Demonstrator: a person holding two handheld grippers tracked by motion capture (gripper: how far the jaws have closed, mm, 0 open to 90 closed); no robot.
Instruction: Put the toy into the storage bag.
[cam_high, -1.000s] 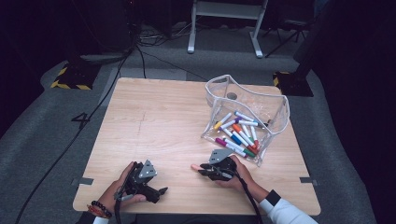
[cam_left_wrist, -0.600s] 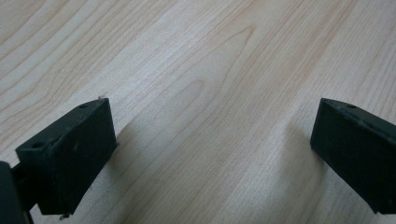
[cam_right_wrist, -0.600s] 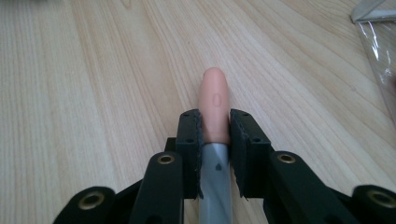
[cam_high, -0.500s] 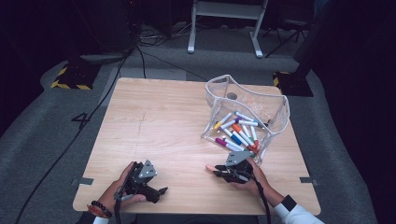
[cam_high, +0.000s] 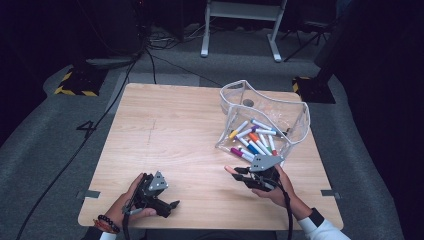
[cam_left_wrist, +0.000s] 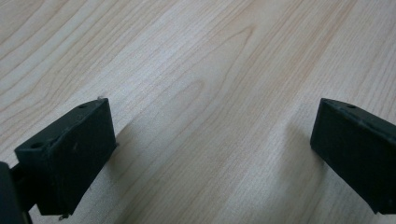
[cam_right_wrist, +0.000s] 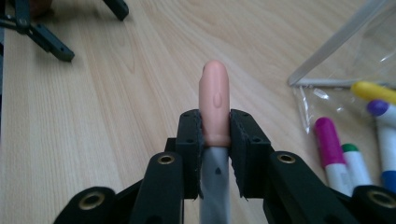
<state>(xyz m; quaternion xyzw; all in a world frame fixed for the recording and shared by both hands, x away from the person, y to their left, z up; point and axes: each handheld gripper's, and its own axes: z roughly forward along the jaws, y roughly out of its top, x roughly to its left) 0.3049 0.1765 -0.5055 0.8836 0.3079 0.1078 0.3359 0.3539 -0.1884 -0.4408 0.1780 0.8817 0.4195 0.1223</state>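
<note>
Trouble could come if my left gripper (cam_high: 172, 204), wide open on the bare table (cam_high: 165, 130), bumps my right one. My right gripper (cam_right_wrist: 215, 140) squeezes a peach-capped marker (cam_right_wrist: 214, 100) by its cap only, so it might slip. Right of it, the clear pouch (cam_high: 295, 117) of markers (cam_high: 255, 140) sits close.

This looks like a lab or test room set up for recording, not a home. A plain wooden table (cam_high: 165, 130) stands alone on grey carpet (cam_high: 45, 155), with dark surroundings on every side. Yellow-and-black warning tape (cam_high: 75, 91) marks the floor, and small tape strips (cam_high: 86, 193) mark the table's place. Black cables (cam_high: 145, 55) run across the floor. Behind the table stands a white metal frame (cam_high: 240, 25), perhaps a stand's legs; it is too dark to tell more.
</note>
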